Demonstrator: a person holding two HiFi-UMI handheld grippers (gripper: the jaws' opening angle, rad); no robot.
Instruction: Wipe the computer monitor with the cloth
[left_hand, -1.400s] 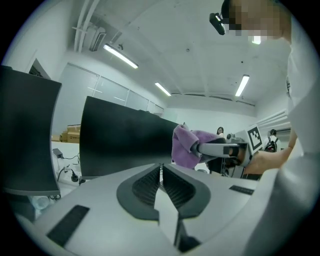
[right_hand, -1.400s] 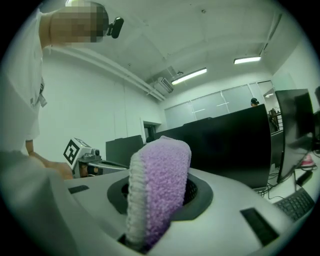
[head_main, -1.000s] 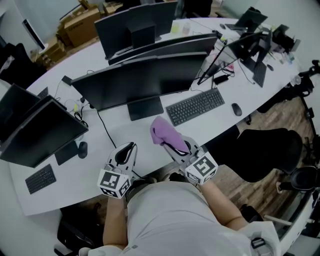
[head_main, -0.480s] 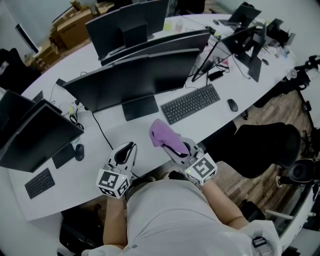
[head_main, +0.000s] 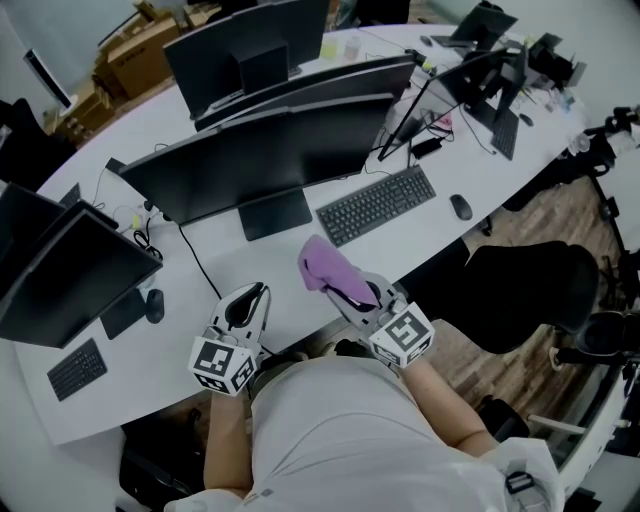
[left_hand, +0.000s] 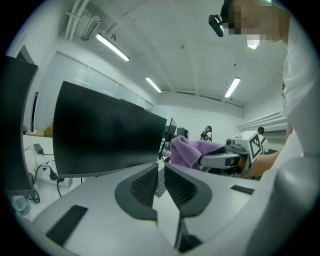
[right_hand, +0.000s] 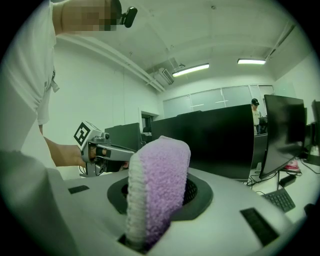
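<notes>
The wide black computer monitor (head_main: 270, 155) stands on the white desk (head_main: 440, 240) with its dark screen facing me; it also fills the left of the left gripper view as the monitor (left_hand: 105, 132) and the middle of the right gripper view as the monitor (right_hand: 220, 142). My right gripper (head_main: 338, 284) is shut on a folded purple cloth (head_main: 328, 266), held over the desk's near edge in front of the monitor stand. The cloth (right_hand: 157, 185) stands up between the jaws. My left gripper (head_main: 256, 294) hangs to the left of it, shut and holding nothing (left_hand: 161, 172).
A black keyboard (head_main: 377, 205) and mouse (head_main: 460, 207) lie right of the monitor stand. Another monitor (head_main: 70, 270) with a small keyboard (head_main: 78, 368) sits at the left, and more screens (head_main: 245, 50) behind. A black chair (head_main: 520, 295) stands at the right.
The head view has drifted a little, so the desk sits slightly higher and further left in the picture. Both grippers stay in about the same places, the cloth still held.
</notes>
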